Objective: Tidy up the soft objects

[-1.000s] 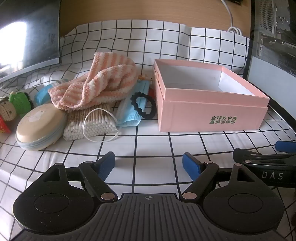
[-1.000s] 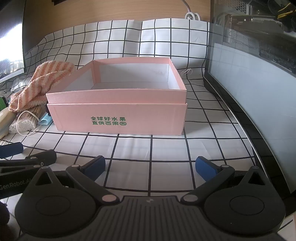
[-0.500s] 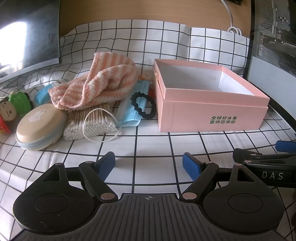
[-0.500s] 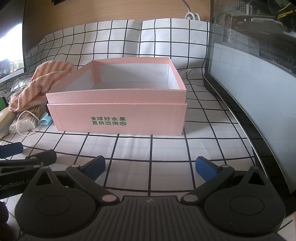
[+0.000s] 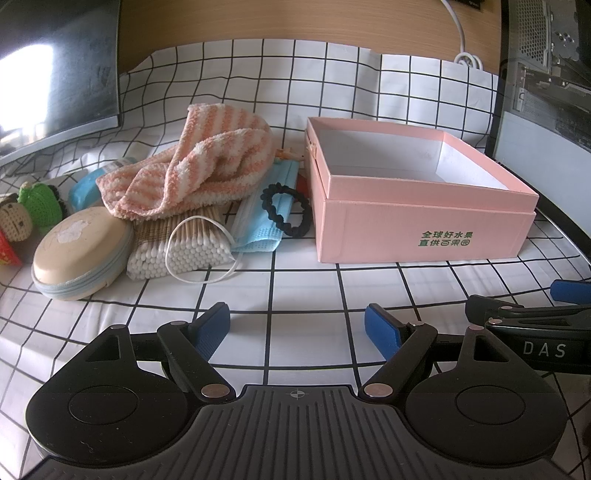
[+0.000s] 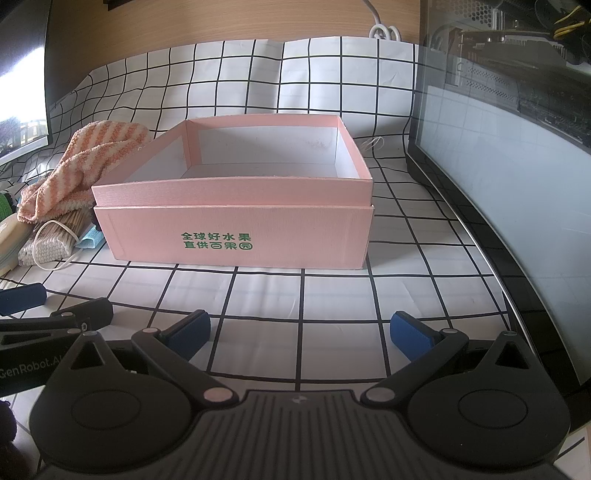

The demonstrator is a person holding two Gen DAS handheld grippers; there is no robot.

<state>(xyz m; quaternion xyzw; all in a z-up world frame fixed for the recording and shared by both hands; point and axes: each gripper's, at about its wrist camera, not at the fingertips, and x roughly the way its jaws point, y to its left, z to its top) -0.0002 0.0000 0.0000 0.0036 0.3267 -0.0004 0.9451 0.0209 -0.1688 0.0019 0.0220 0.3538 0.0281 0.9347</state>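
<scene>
An open pink box with a white inside stands on the checked cloth; it also shows in the right wrist view. Left of it lies a pile: an orange-striped towel, a blue face mask, a black hair tie, a bundle of cotton swabs, a beige oval case and knitted toys. The towel also shows in the right wrist view. My left gripper is open and empty, in front of the pile. My right gripper is open and empty, in front of the box.
A dark monitor stands at the back left. A computer case with a glass side stands close to the right of the box. A white cable hangs at the back wall. The checked cloth covers the table.
</scene>
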